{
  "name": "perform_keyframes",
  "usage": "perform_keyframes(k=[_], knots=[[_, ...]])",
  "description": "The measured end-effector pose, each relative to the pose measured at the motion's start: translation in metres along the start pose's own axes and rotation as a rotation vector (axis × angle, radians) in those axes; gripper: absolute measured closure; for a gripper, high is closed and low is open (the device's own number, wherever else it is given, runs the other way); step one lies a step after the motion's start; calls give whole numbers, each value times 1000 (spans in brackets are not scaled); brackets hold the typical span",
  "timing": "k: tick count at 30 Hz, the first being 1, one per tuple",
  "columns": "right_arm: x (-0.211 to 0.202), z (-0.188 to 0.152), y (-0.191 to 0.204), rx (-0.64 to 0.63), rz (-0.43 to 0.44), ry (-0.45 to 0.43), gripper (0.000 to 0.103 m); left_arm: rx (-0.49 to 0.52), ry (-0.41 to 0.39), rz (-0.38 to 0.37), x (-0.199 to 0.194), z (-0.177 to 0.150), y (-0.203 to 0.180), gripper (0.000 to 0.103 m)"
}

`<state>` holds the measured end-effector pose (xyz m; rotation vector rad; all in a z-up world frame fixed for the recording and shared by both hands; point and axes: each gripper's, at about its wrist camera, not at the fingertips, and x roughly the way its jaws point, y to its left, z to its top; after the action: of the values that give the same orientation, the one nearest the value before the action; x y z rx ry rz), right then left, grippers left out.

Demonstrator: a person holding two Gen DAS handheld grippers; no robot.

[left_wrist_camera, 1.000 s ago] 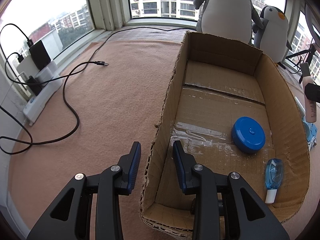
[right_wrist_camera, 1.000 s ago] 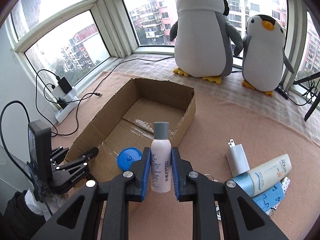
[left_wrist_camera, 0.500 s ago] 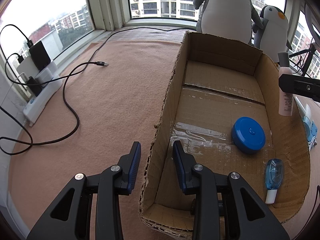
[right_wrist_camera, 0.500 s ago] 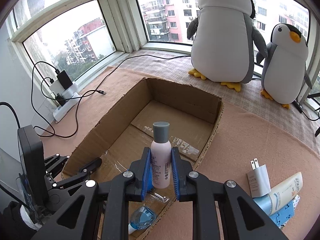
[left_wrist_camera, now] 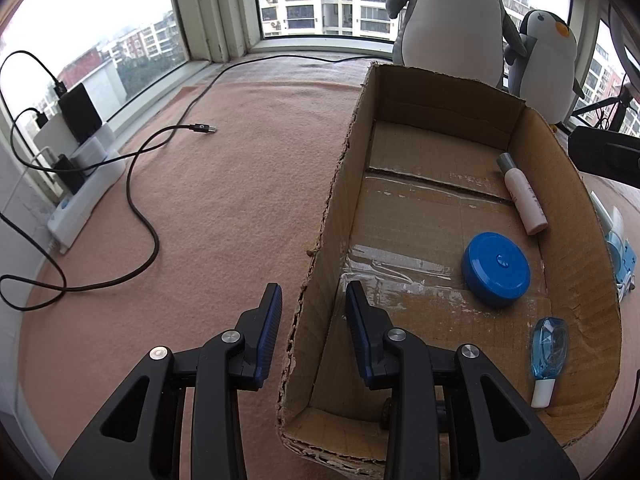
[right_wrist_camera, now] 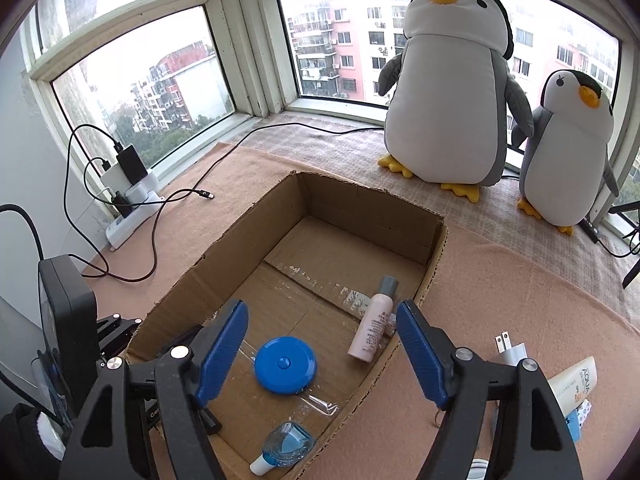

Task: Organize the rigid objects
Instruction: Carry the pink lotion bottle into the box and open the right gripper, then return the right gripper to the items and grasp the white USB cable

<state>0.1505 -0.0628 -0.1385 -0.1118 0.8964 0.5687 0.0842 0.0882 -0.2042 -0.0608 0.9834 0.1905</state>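
An open cardboard box (left_wrist_camera: 560, 208) (right_wrist_camera: 240, 236) lies on the tan carpet. Inside it lie a pink bottle with a grey cap (left_wrist_camera: 522, 196) (right_wrist_camera: 372, 326), a round blue case (left_wrist_camera: 496, 269) (right_wrist_camera: 285, 365) and a clear blue correction-tape dispenser (left_wrist_camera: 548, 356) (right_wrist_camera: 282, 448). My left gripper (left_wrist_camera: 313, 322) straddles the box's left wall with a gap on each side, jaws apart. My right gripper (right_wrist_camera: 320, 354) is wide open and empty, above the box's near right part. A white plug (right_wrist_camera: 510, 354), a white tube (right_wrist_camera: 572, 382) and a blue pack (right_wrist_camera: 580, 414) lie right of the box.
Two plush penguins (right_wrist_camera: 448, 92) (right_wrist_camera: 568, 152) stand by the window behind the box. A power strip with chargers (left_wrist_camera: 76, 184) (right_wrist_camera: 128, 192) and black cables (left_wrist_camera: 140, 200) lie on the left of the carpet. Items outside the box show at the left wrist view's right edge (left_wrist_camera: 618, 248).
My right gripper opened wide and let go of the pink bottle, which now lies in the box by its right wall. My left gripper has not moved.
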Motion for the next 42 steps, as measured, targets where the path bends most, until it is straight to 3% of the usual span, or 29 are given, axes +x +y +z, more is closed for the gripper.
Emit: perform_keyframes(k=[19, 26, 32, 39, 42], knots=[[-27, -32, -30, 123, -8, 17, 30, 6, 0, 1, 1, 2, 0, 72], [-51, -61, -70, 261, -5, 27, 30, 5, 0, 1, 1, 2, 0, 72], [-68, -93, -106, 376, -74, 54, 30, 5, -1, 1, 1, 2, 0, 72], [-66, -125, -149, 606, -87, 114, 31, 7, -1, 1, 1, 1, 0, 72], [-58, -131, -157, 666, -61, 138, 36, 7, -2, 1, 0, 1, 0, 72]])
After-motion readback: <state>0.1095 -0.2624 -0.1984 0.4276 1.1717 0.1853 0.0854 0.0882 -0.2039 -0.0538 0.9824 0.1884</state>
